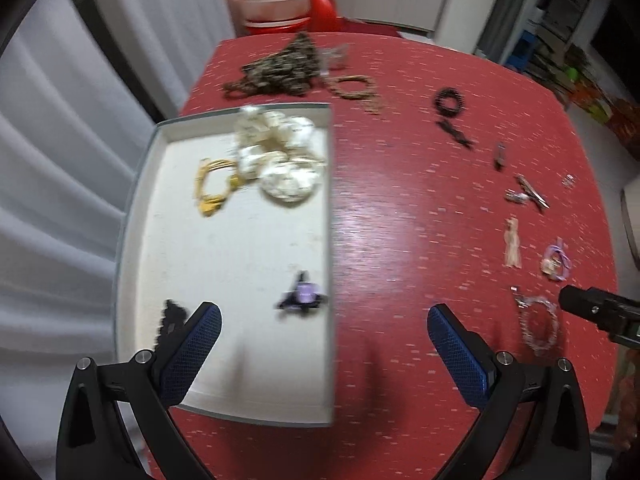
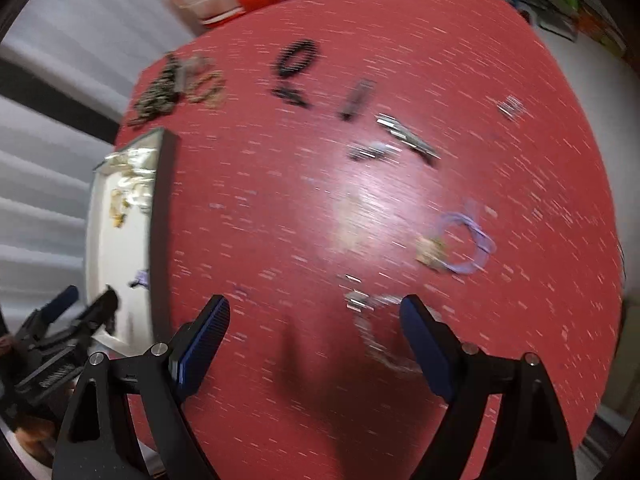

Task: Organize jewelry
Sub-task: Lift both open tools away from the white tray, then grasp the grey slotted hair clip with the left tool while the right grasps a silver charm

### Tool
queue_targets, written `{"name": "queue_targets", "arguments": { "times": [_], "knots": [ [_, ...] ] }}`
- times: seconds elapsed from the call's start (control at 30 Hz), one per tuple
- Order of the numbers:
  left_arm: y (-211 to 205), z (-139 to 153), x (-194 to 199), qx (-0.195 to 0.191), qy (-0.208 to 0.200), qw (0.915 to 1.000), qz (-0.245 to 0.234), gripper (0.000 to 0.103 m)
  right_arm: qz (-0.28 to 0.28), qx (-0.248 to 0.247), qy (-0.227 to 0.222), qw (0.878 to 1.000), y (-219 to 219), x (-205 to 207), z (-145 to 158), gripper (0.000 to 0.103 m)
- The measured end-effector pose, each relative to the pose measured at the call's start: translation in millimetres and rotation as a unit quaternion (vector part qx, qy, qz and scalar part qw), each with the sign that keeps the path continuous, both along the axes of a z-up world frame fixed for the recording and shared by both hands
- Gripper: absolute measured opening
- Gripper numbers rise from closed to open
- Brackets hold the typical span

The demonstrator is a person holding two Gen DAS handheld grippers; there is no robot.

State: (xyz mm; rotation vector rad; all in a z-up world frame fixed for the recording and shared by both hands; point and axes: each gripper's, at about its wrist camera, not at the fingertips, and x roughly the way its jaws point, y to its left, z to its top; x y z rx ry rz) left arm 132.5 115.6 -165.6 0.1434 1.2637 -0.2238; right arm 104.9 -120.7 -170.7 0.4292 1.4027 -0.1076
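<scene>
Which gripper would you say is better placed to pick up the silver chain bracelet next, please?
Right. The right gripper hangs open just beside the silver chain bracelet; the left gripper hangs open over the tray's edge.

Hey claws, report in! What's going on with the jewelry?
Both claws, left claw and right claw, open, empty. White tray part-filled. Silver bracelet below right claw. Nothing blocking.

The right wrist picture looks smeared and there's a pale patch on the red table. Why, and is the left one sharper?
Right wrist view: motion blur streaks the jewelry, such as the purple bracelet; the pale patch is lamp glare on the red table. Left wrist view: milder blur, softer glare, and fisheye distortion bends the white tray edges.
</scene>
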Motion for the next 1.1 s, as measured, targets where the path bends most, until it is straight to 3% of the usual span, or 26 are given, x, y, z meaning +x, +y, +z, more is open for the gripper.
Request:
{"name": "queue_targets", "arguments": {
  "times": [0.17, 0.4, 0.77, 0.83, 1.1],
  "knots": [
    [-41.8, -2.5, -1.9, -0.004, 0.006, 0.9995, -0.031, 0.103, -0.045, -0.013, 0.017, 0.999, -49.3, -22.3, -6.4, 0.089],
    [-99.2, -6.7, 10.7, -0.010, 0.003, 0.9986, -0.053, 0.103, -0.082, -0.029, 0.008, 0.996, -108.6, -22.8, -4.9, 0.089],
    [-155.8, -18.7, 55.8, -0.013, -0.010, 0.9981, -0.059, 0.103, -0.077, -0.056, -0.011, 0.995, -165.9, 16.7, -10.7, 0.089],
    [-163.6, -21.7, 64.2, -0.016, -0.013, 0.9978, -0.062, 0.098, -0.074, -0.059, -0.012, 0.995, -171.6, 26.2, -14.7, 0.089],
    [-196.3, -38.8, 97.4, -0.022, -0.018, 0.9961, -0.084, 0.097, -0.068, -0.066, -0.019, 0.995, -185.2, 61.4, -36.9, 0.089]
  ]
}}
